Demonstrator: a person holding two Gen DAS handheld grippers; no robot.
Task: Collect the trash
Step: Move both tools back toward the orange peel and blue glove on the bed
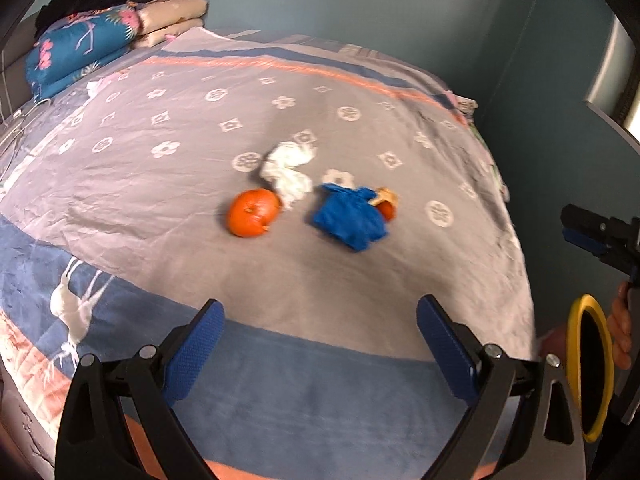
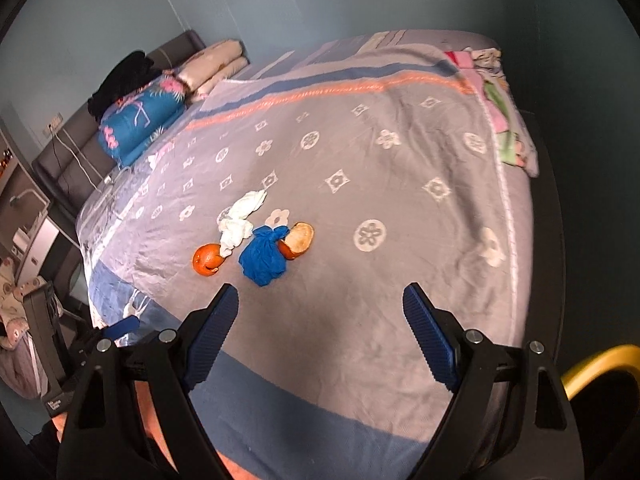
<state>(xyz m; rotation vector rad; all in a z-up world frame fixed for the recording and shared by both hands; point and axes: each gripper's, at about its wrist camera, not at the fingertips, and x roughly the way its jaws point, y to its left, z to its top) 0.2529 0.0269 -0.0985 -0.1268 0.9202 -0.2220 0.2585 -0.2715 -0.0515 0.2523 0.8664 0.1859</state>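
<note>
Both tools hang wide and empty over the near edge of the bed [image 2: 400,152]: the left tool [image 1: 320,344] and right tool [image 2: 320,328] face a small cluster of trash mid-cover. The crumpled white tissue [image 2: 240,220] and blue wad [image 2: 264,258] look light and soft, best pinched at their bunched middles. The orange peel [image 2: 207,260] seems rounder and slippery, needing a grip across its width.

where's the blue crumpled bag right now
The blue crumpled bag lies mid-bed on the grey bedspread, between the orange peel on its left and a peel piece touching its right.
</note>
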